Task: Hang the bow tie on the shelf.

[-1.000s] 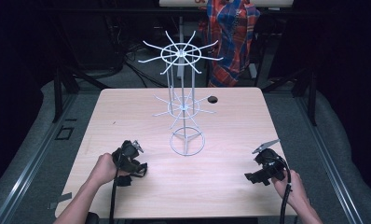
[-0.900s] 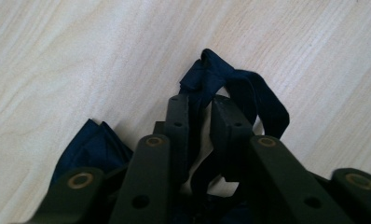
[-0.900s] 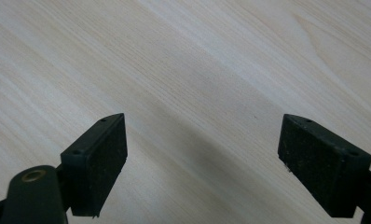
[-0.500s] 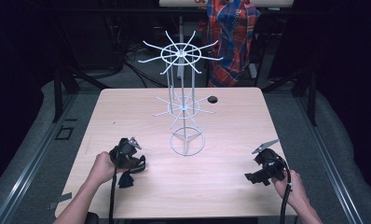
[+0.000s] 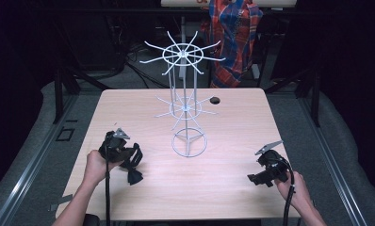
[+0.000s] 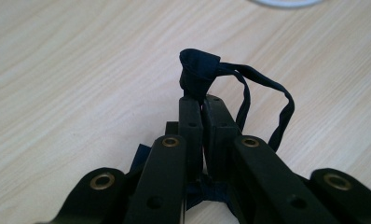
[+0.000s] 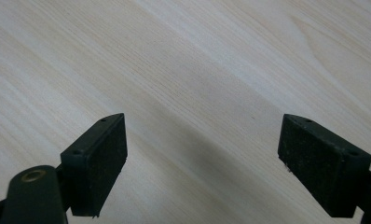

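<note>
Wooden table (image 5: 232, 183): left tool (image 6: 198, 100) clamps a dark strap (image 6: 263, 93) looping rightward; right tool (image 7: 202, 158) gapes wide

No legible text, labels, brand marks, numbers or signs are appearing in any view. The desk (image 5: 232, 188) is showing plain wood grain, and the jaws are displaying unmarked black surfaces.

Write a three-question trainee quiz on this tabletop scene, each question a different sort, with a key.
1. True or false: the right gripper holds a cloth strap.
2. The left gripper is shut on: A) the white wire rack B) a dark fabric strap C) nothing.
3. Fill in: the rack's ring base stands on the wooden ____.

Key: 1 false, its jaws are open over bare wood; 2 B; 3 table.
</note>
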